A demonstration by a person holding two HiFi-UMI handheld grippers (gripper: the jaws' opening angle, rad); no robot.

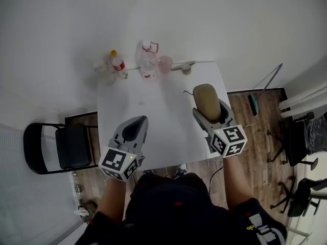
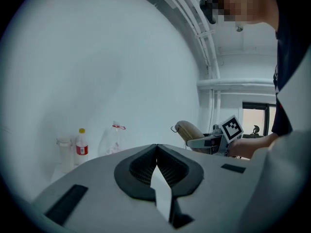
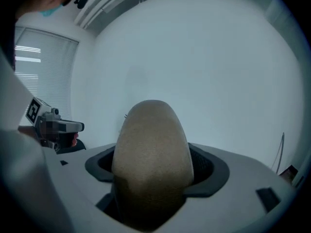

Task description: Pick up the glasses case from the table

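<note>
tan oval glasses case [image 1: 207, 100], closed, held in the right gripper [image 1: 209, 111]
its sandy, finely grained shell lies lengthwise between the two fingers [image 3: 214, 171], pinched at its sides, with the rounded far end sticking out past them and pointing away from the person, over the right part of the white desk [image 1: 153, 101].

Seen from above: the head camera looks steeply down over the person onto the white table [image 1: 153, 111], from well back. The camera on the left gripper [image 2: 156, 147] sits low and close behind its closed jaws. It faces along them, tilted up toward the wall [image 2: 97, 57]. The camera on the right gripper [image 3: 154, 166] rides just as close, its centre filled by the glasses case [image 3: 151, 130] clamped between the jaws. Each gripper view catches the other gripper at its edge. The head and left gripper views share the red-labelled bottle [image 2: 81, 147] at the table's far edge.
</note>
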